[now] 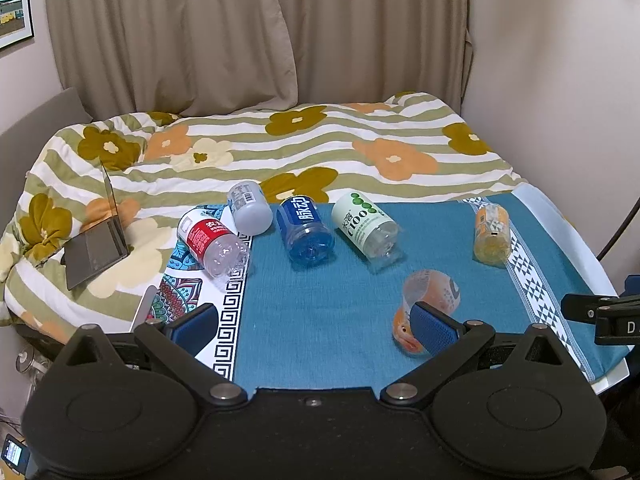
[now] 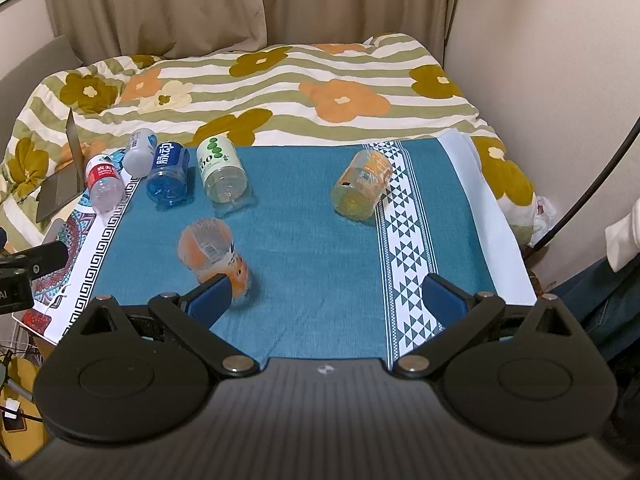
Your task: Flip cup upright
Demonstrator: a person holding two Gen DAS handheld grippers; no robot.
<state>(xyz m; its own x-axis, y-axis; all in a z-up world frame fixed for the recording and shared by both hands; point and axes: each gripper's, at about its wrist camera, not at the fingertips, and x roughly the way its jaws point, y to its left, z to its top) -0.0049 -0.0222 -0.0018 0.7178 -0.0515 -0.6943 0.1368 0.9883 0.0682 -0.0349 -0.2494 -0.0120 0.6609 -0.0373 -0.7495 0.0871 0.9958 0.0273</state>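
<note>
1. Looking from the left wrist view, six cut-off bottle cups lie tipped over on the surface (image 1: 320,320), which is draped in a teal cloth. The red-labelled cup (image 1: 212,246), grey cup (image 1: 249,210), blue cup (image 1: 306,232) and green-and-white cup (image 1: 366,230) form a row at the far left; all look empty.
2. The orange cup (image 1: 430,300) lies on its side near the front, clear plastic with an orange label, its open mouth turned toward the far side. A second orange cup (image 1: 491,236) lies well apart at the far right, beside the patterned white band.
3. The left tongs (image 1: 316,326) are spread wide and hold nothing; the right blue pad overlaps the orange cup's lower end, though contact cannot be judged.
4. From the right wrist view, the same row sits at the far left: red-labelled cup (image 2: 103,186), grey cup (image 2: 139,152), blue cup (image 2: 167,174), green-and-white cup (image 2: 221,170).
5. The orange cup (image 2: 212,250) lies tipped at left front, mouth facing away; the second orange cup (image 2: 362,190) lies farther right.
6. The right tongs (image 2: 326,296) are spread wide and empty, their left pad just in front of the orange cup.
</note>
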